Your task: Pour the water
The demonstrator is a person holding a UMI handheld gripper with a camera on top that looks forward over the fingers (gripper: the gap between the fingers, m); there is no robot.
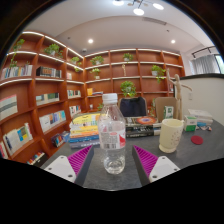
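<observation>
My hand-held gripper (112,163): wide open, holding nothing.
Water bottle (112,130): upright on worktop (190,165), just ahead of my fingers.
Cup (171,135): right of bottle.

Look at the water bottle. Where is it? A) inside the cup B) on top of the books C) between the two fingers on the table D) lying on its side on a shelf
C: the water bottle stands upright on the table between the open fingers, with a gap on each side; the cup is off to its right.
</observation>
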